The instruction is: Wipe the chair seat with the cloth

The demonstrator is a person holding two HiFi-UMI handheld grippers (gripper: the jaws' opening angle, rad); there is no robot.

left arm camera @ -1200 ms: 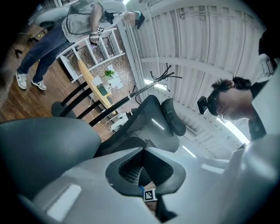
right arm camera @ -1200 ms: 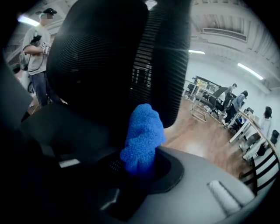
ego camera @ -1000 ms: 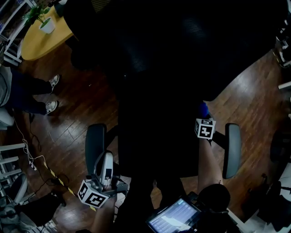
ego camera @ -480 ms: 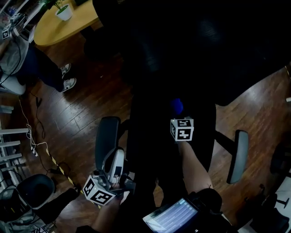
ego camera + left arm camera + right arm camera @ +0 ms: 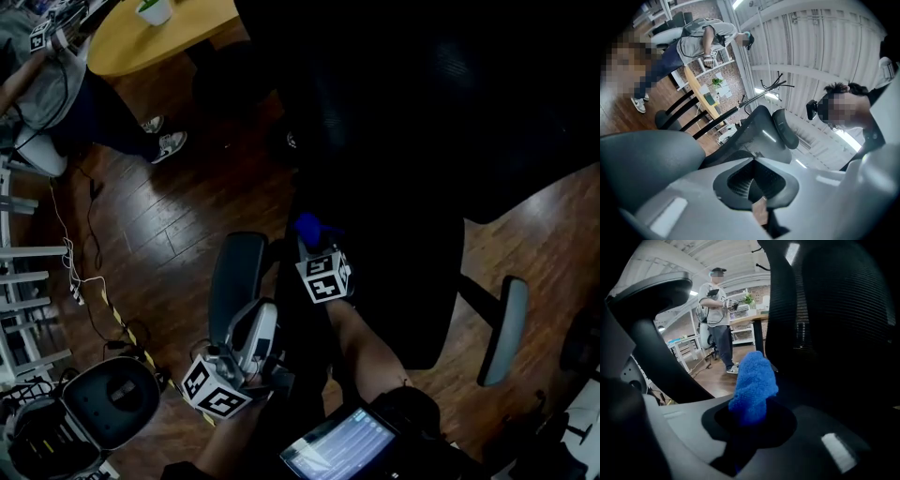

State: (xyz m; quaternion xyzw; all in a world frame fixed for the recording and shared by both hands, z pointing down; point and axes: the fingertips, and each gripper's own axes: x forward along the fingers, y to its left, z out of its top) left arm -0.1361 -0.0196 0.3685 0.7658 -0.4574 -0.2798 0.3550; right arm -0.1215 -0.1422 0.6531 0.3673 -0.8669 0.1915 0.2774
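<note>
The office chair's black seat (image 5: 403, 272) fills the middle of the head view, very dark. My right gripper (image 5: 310, 246) is over the seat's left edge, shut on a fluffy blue cloth (image 5: 307, 228). In the right gripper view the cloth (image 5: 753, 383) sticks up out of the right gripper (image 5: 750, 420), next to the dark mesh backrest (image 5: 834, 310). My left gripper (image 5: 261, 319) is held low beside the grey left armrest (image 5: 234, 277), off the seat. In its own view the left gripper (image 5: 754, 185) is shut with nothing in it, and points up at the backrest (image 5: 757, 126).
The right armrest (image 5: 502, 328) stands at the right. A person (image 5: 56, 103) is by a yellow table (image 5: 159, 42) at the upper left. Cables (image 5: 84, 281) run over the wooden floor, and another chair (image 5: 103, 412) sits at the lower left. A lit tablet (image 5: 342, 448) is at the bottom.
My right gripper has carried the blue cloth leftward across the seat, from the right side to the left edge. The left gripper has stayed by the left armrest.
</note>
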